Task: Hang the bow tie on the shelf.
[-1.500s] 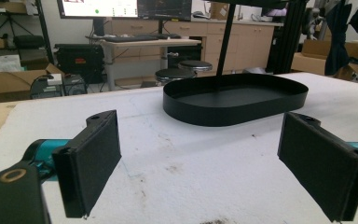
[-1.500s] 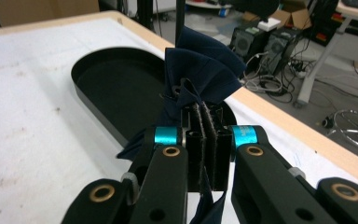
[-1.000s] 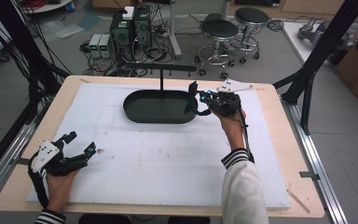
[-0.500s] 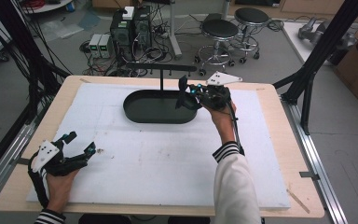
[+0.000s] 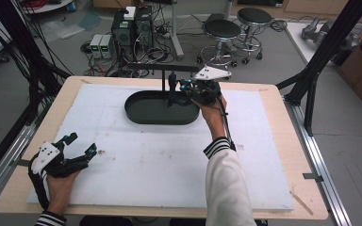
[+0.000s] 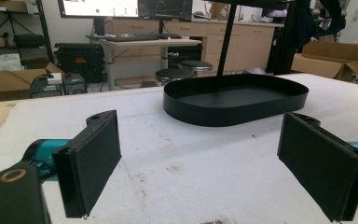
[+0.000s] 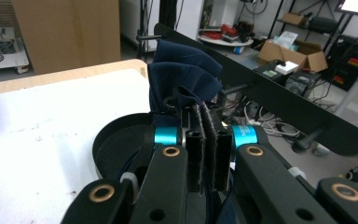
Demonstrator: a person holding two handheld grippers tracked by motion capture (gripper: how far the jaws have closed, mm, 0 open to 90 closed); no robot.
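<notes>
My right gripper (image 5: 175, 87) is shut on a dark blue cloth (image 5: 171, 95), which hangs over the right half of a black oval tray (image 5: 141, 117). It is close to the upright post and just under the black horizontal bar (image 5: 146, 67) of the tray's stand. In the right gripper view the pads (image 7: 205, 144) pinch the bunched cloth (image 7: 182, 70) beside the bar (image 7: 279, 105), above the tray (image 7: 116, 140). My left gripper (image 5: 81, 143) rests open on the white mat at the front left. Its wide jaws (image 6: 214, 172) face the tray (image 6: 233, 105) with nothing between them.
A white foam mat (image 5: 169, 169) covers most of the wooden table (image 5: 283, 141). Black frame legs (image 5: 316, 70) stand at the table's right and left edges. Stools, computers and cables lie on the floor beyond the far edge.
My right gripper has carried the cloth leftward from the tray's right end to the stand's post, rising slightly. The left gripper has not moved.
</notes>
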